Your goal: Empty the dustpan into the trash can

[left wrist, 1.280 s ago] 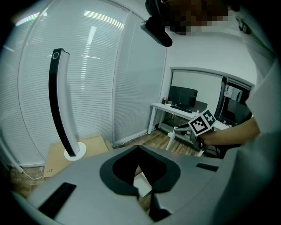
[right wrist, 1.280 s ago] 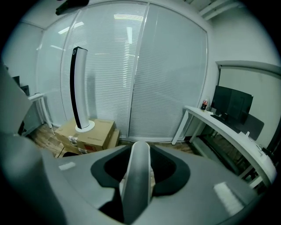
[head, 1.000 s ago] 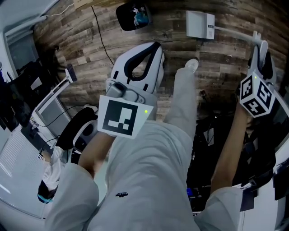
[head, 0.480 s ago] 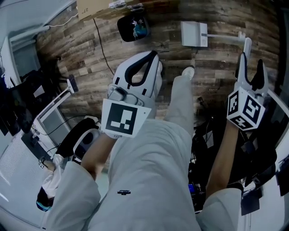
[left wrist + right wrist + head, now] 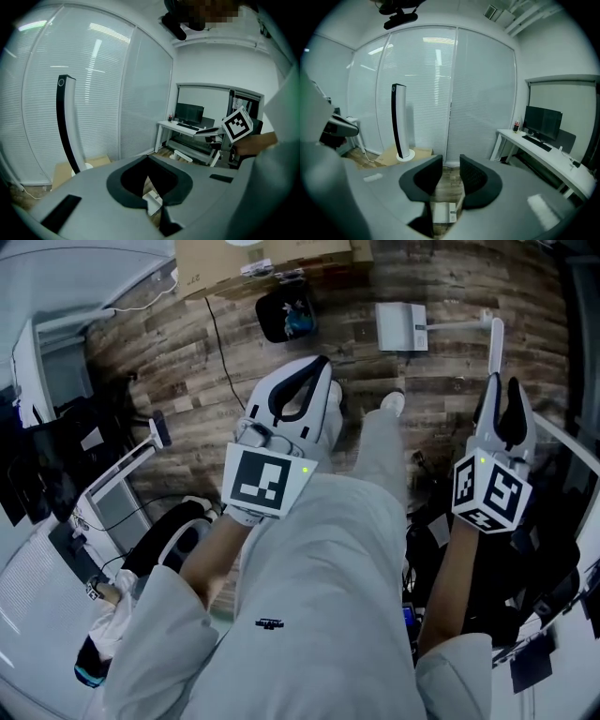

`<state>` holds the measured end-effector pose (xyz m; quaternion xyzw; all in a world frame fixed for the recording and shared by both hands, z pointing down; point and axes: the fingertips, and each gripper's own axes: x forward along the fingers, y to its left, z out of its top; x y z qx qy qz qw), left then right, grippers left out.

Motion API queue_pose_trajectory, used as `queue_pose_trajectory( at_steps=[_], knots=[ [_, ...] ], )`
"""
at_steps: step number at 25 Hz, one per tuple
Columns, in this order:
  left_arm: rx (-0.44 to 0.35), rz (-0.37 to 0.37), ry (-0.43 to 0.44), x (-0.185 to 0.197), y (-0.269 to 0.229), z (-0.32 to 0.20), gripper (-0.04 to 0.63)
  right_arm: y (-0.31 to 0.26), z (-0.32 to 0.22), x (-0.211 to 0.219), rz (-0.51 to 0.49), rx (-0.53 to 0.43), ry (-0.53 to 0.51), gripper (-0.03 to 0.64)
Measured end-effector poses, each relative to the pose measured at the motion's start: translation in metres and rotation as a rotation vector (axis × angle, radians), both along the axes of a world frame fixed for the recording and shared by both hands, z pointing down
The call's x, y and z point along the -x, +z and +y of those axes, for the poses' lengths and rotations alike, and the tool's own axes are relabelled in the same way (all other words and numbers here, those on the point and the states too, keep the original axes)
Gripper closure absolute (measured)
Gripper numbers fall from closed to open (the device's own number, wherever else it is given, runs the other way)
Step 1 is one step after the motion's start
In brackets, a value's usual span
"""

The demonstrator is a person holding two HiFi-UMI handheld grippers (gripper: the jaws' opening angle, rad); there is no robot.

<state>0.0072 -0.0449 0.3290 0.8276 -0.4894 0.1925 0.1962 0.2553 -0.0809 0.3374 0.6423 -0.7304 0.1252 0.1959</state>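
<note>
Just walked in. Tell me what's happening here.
A person stands over a wooden floor with a gripper in each hand. Neither holds anything. The left gripper has its jaws together. The right gripper has just been closing its jaws, which have a gap and nothing between them. The white dustpan lies on the floor near the black trash can, apart from it. Whether it has been emptied cannot be told.

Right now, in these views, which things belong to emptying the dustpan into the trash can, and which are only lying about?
For the job:
- white square dustpan with a long handle
- small black trash can, standing apart from it

Only lying about:
- brown cardboard box
- thin black cable
- tall black-and-white tower fan
- white desk with a dark monitor
</note>
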Motion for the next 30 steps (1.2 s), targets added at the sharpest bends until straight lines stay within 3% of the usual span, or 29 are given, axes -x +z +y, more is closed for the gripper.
queue_pose_trajectory(
  at_steps=[7,11,20,28,30],
  knots=[
    [-0.047,0.020,-0.026,0.025,-0.037,0.010,0.589,-0.042,0.025,0.027,-0.050,-0.059,-0.065,0.509],
    [-0.092,0.041,-0.042,0.038,-0.054,0.012,0.589,-0.058,0.037,0.049,-0.063,-0.092,-0.123,0.552],
    [-0.141,0.083,-0.072,0.061,-0.086,0.031,0.589,-0.086,0.074,0.073,-0.070,-0.107,-0.131,0.558],
    [-0.159,0.093,-0.044,0.070,-0.095,0.043,0.589,-0.111,0.097,0.082,-0.060,-0.135,-0.141,0.562],
    [-0.165,0.097,-0.051,0.075,-0.098,0.046,0.589,-0.116,0.102,0.082,-0.055,-0.143,-0.133,0.602]
  ],
)
